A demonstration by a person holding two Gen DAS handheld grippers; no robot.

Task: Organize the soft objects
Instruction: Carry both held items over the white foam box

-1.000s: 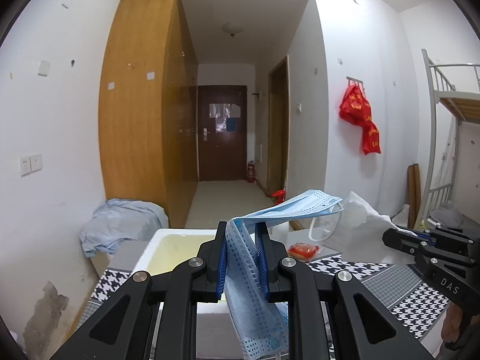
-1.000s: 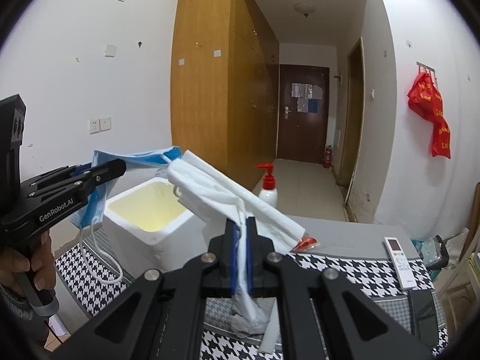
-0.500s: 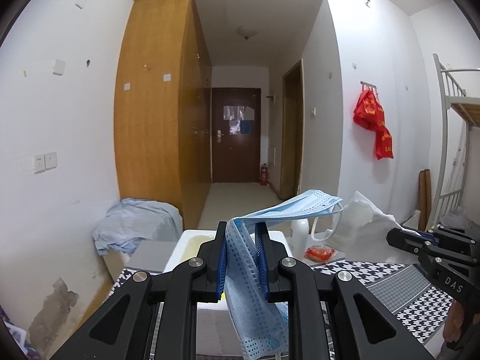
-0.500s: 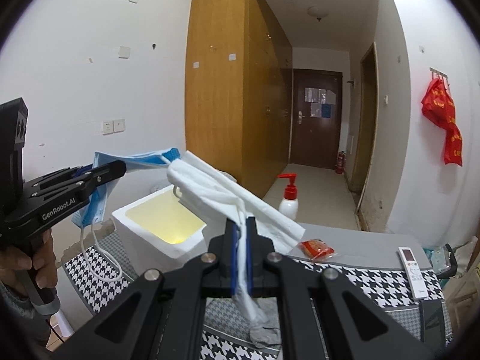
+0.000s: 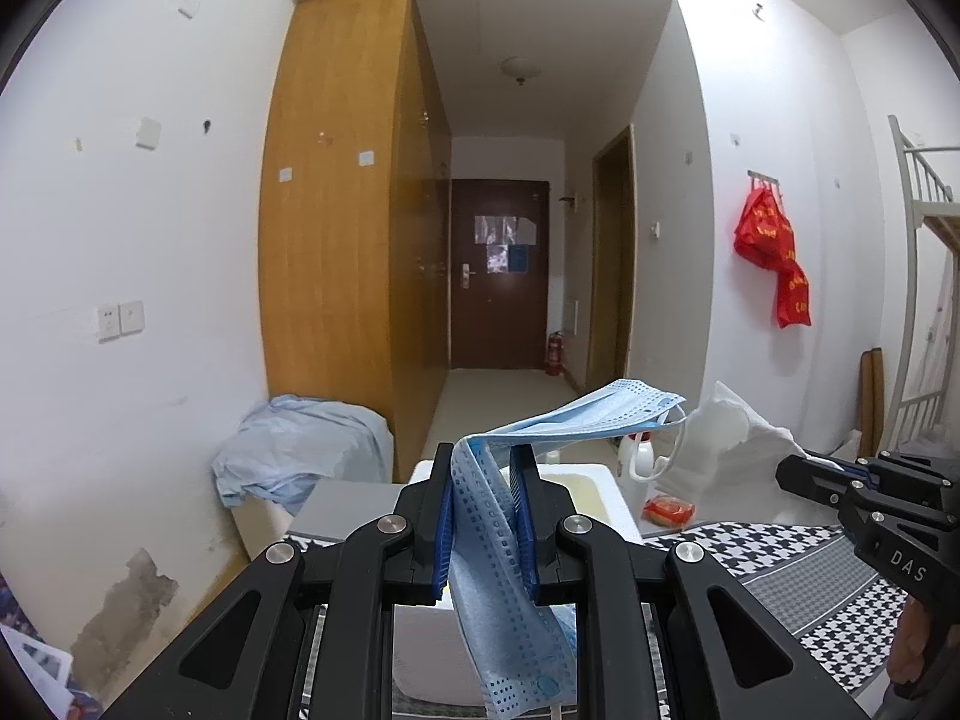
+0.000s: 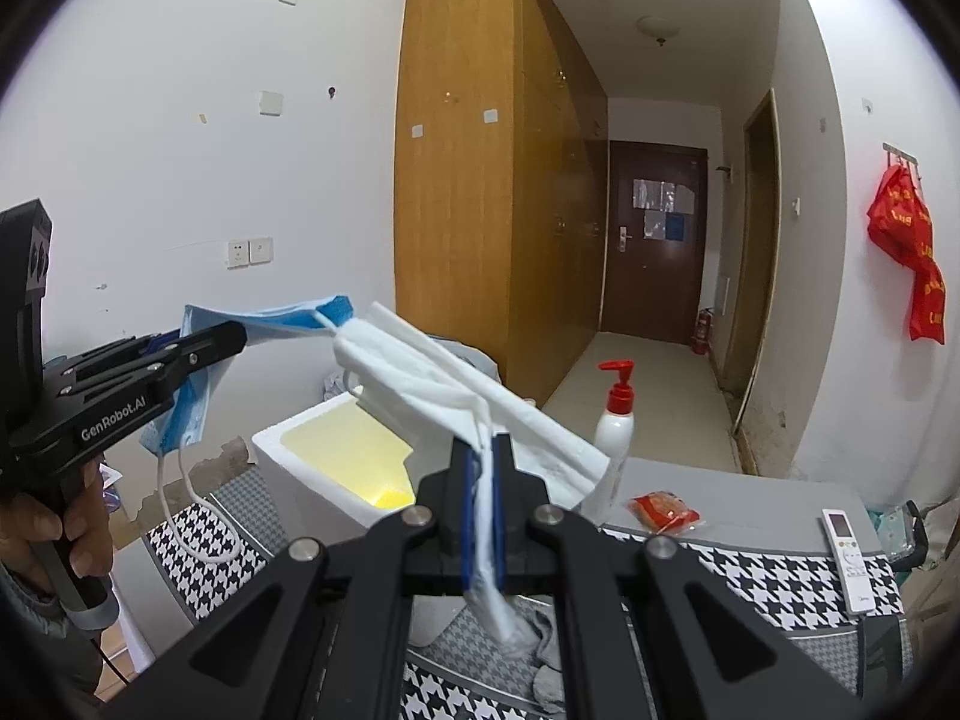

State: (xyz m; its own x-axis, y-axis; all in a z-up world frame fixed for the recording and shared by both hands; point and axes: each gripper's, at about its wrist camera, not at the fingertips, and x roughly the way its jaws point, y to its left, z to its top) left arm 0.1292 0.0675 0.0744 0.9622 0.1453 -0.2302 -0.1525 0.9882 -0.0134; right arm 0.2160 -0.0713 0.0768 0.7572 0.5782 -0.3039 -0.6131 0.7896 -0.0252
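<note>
My left gripper (image 5: pixel 485 468) is shut on a blue face mask (image 5: pixel 576 414), held in the air above an open white foam box (image 5: pixel 591 483). The mask also shows in the right wrist view (image 6: pixel 270 318), with its ear loops hanging down. My right gripper (image 6: pixel 480 450) is shut on a white cloth (image 6: pixel 444 372), held beside the mask over the same foam box (image 6: pixel 336 450). The cloth shows in the left wrist view (image 5: pixel 726 450) at the right, in front of the right gripper (image 5: pixel 798 471).
A houndstooth-patterned table (image 6: pixel 750 576) carries a pump bottle (image 6: pixel 615 426), a red packet (image 6: pixel 663 510), a white remote (image 6: pixel 846 546) and a grey rag (image 6: pixel 546 654). A light blue cloth heap (image 5: pixel 300 450) lies on a box by the left wall. A bunk bed (image 5: pixel 924 312) stands at the right.
Both grippers have risen with the mask and cloth still in them; the foam box and table sit lower in both views. The grips have not changed.
</note>
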